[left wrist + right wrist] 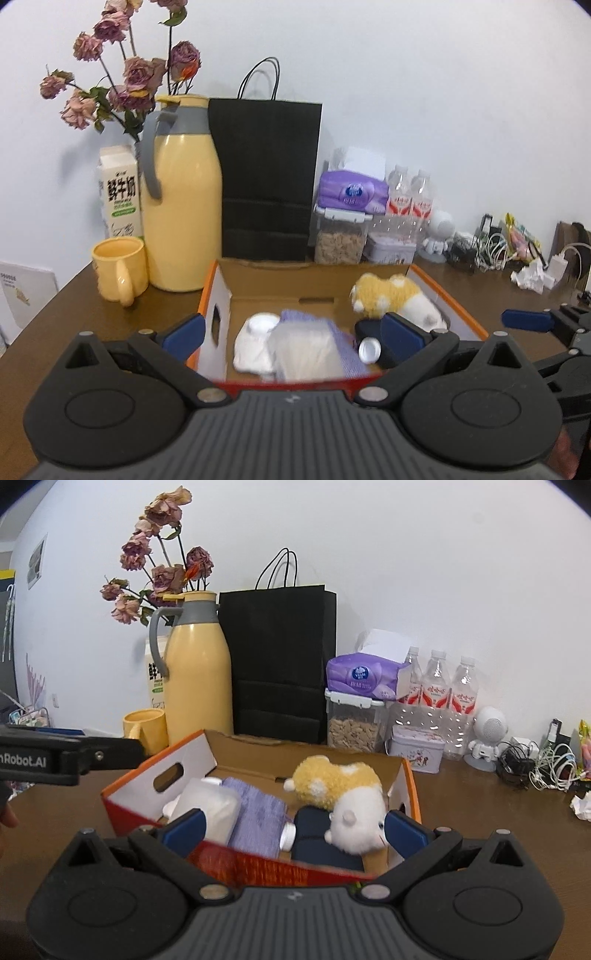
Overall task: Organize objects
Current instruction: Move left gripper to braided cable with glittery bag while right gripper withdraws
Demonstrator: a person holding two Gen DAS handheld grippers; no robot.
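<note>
Cardboard box (pixel 436 291) sits open on the brown surface (pixel 74 302), holding a plush toy (pixel 343 794), purple cloth (pixel 258 812) and white bottle (pixel 218 808). Left gripper (pixel 295 336) and right gripper (pixel 295 830) both hover wide open at the box's 6 o'clock rim, empty.

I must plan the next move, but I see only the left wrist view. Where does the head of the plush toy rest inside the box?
Observer: The plush toy lays its white head on the dark blue item, close to the red front wall of the cardboard box.
Operator: And behind the box, I count two water bottles. Correct?
Observer: No, three water bottles stand in a row beside the purple tissue pack.
</note>
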